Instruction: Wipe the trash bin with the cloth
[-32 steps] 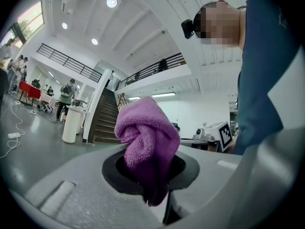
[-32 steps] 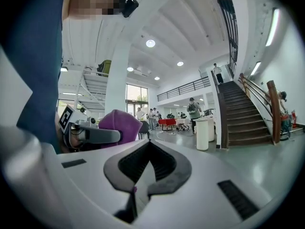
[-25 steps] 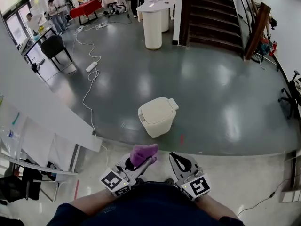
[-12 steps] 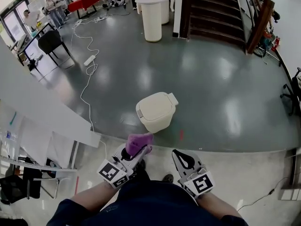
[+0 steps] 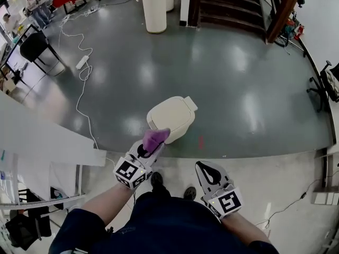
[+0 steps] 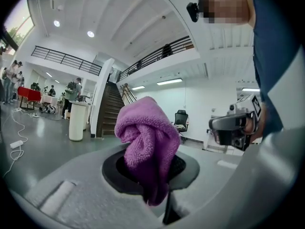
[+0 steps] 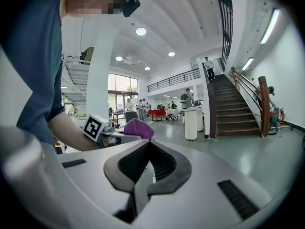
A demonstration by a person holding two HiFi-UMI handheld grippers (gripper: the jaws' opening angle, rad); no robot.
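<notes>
While the left gripper [image 5: 150, 146] is clamped on a purple cloth [image 6: 145, 137], the right gripper [image 7: 148, 144] has its jaws pressed together on nothing. Cloth is fuzzy microfibre, bunched into a lump that sticks out past the black ribbed pads [image 6: 178, 166].

Trash bin [image 5: 170, 116] is smooth cream plastic, a rounded box shape with its lid down and a small tab at the back corner. It stands on the floor just ahead of the left gripper. In the head view the cloth tip overlaps the bin's near edge; cannot tell if they touch. Right gripper is held lower and to the side, apart from the bin.

Floor [image 5: 238, 89] is glossy dark grey with light reflections, and a paler beige strip [image 5: 275, 179] runs under the person's shoes [image 5: 157, 180]. Open hall: dark staircase [image 5: 225, 7], white cylindrical stand [image 5: 154, 4], white cable [image 5: 79, 97] with power strip snaking across the floor, black chair [image 5: 33, 46] at left.
</notes>
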